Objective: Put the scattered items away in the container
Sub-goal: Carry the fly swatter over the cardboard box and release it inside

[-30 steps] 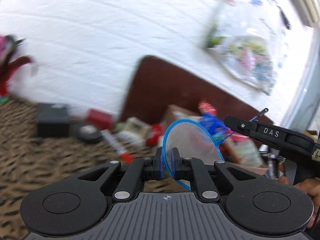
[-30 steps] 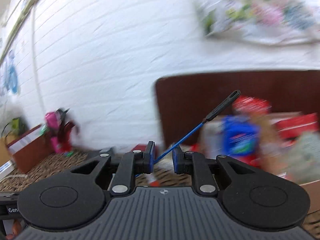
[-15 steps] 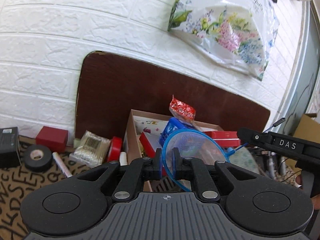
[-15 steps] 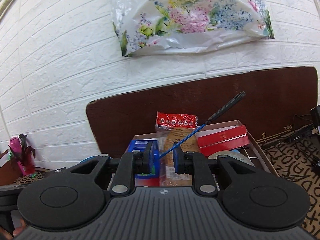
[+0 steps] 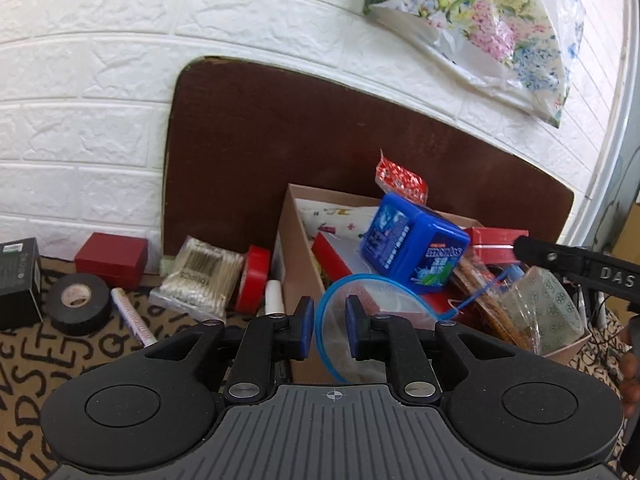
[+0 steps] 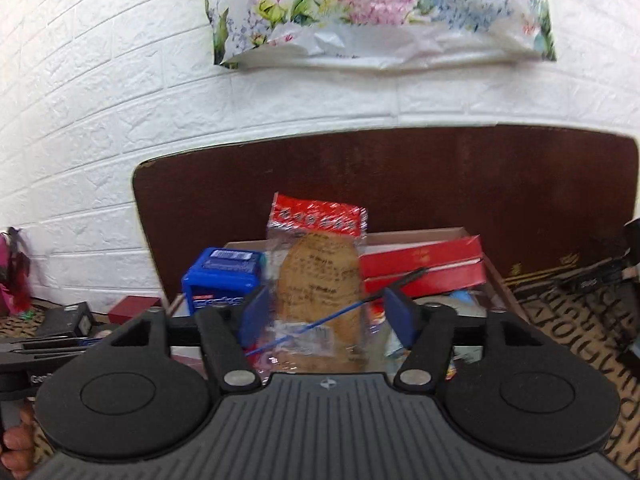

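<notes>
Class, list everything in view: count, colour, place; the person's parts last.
cardboard box: 1, brown, against dark board
mesh scoop: 1, blue-rimmed, over the box
mints tub: 1, blue, in box
snack bag: 1, red-topped, in box
flat carton: 1, red, in box
electrical tape: 1, black, on mat
tape roll: 1, red, beside box
cotton swab pack: 1, clear, left of box
small box: 1, red, by wall
left gripper: 1, black, open around scoop rim
right gripper: 1, black, open

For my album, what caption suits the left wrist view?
Open tongs around a blue-rimmed strainer, over a crowded cardboard box.
</notes>
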